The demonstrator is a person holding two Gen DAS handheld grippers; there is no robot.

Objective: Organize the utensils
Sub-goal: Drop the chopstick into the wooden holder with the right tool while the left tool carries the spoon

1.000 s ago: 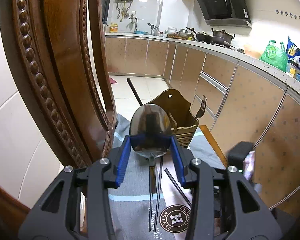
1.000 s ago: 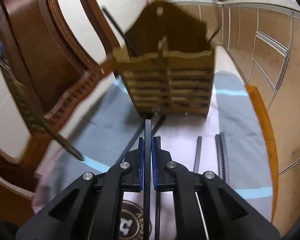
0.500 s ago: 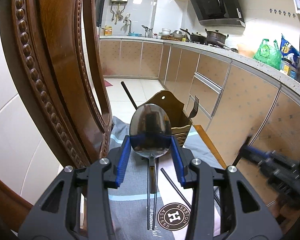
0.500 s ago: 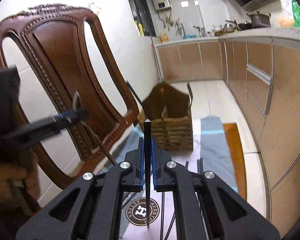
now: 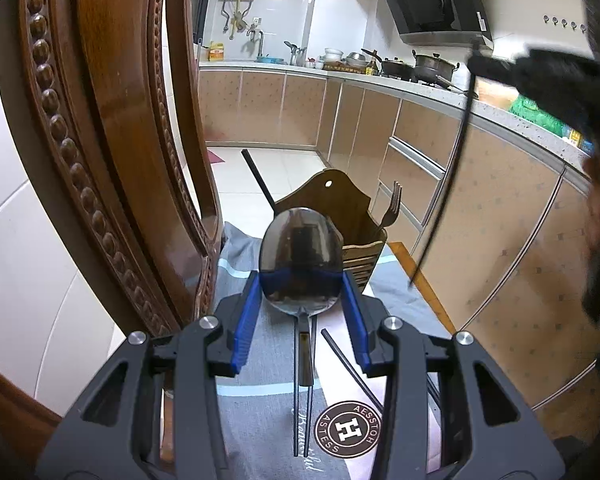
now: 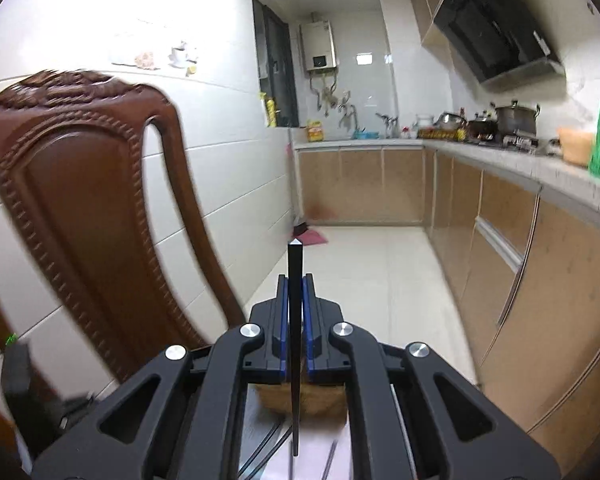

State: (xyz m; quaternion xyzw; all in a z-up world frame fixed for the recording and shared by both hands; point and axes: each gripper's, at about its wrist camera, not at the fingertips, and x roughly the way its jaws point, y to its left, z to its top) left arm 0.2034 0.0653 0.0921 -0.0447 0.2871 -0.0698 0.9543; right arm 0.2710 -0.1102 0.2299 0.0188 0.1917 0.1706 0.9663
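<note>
My left gripper (image 5: 300, 292) is shut on the bowl of a steel spoon (image 5: 300, 248), whose handle hangs down over the grey cloth (image 5: 260, 420). Behind it stands the wooden utensil holder (image 5: 340, 204) with a fork (image 5: 392, 208) and a black chopstick (image 5: 258, 178) in it. High at the right, my right gripper (image 5: 484, 68) is shut on another black chopstick (image 5: 448, 192), which hangs down. In the right wrist view that gripper (image 6: 295, 280) pinches the chopstick (image 6: 295, 260) upright, above the holder (image 6: 320, 400), which its body mostly hides.
A carved wooden chair back (image 5: 100, 140) rises close on the left. Loose black chopsticks (image 5: 302, 380) lie on the cloth beside a round logo (image 5: 346, 428). Kitchen cabinets (image 5: 500, 220) run along the right, with tiled floor beyond the table's far edge.
My right gripper has risen from the cloth with the chopstick to high above the holder, its view tilting up toward the kitchen. The left gripper and spoon have stayed put.
</note>
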